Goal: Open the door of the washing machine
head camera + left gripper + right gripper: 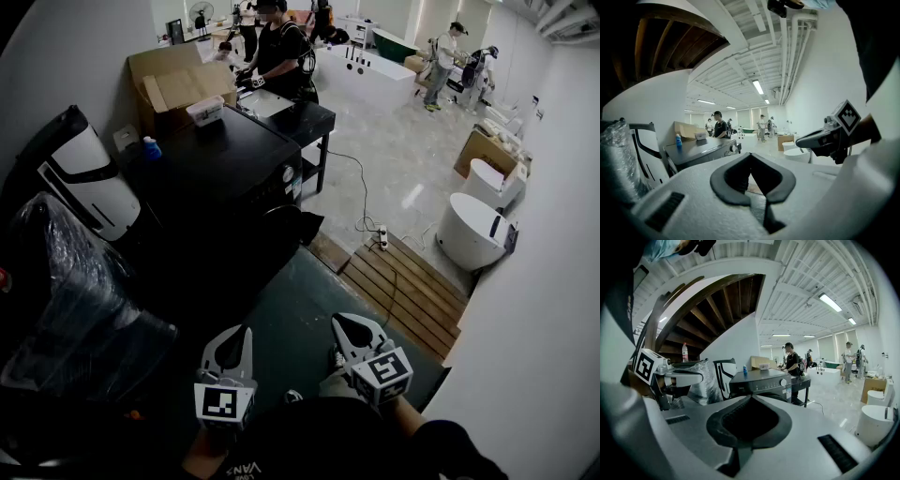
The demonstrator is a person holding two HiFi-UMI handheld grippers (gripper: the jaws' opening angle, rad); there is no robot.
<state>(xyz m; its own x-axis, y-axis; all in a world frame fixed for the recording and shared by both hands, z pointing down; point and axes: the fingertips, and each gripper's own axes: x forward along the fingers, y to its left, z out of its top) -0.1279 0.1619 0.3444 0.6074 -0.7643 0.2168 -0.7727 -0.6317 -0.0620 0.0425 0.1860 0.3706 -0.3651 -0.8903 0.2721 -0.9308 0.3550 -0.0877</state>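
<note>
My left gripper (242,336) and right gripper (345,326) are white, each patterned with black-and-white square markers, and my fingers (729,180) are lined dark grey. The washing machine (225,164) is black, the bottle (151,147) blue, the cardboard box (173,84) brown.

I am reading only one word for sure: "VANS", in pale capitals, is showing on the person's dark garment (242,466) at the bottom edge of the head view. A smaller line beneath it is running too cut off to read. A small pale mark is sitting at the left end of the control panel (764,385) of the washing machine (759,376), too small for me to make out.
</note>
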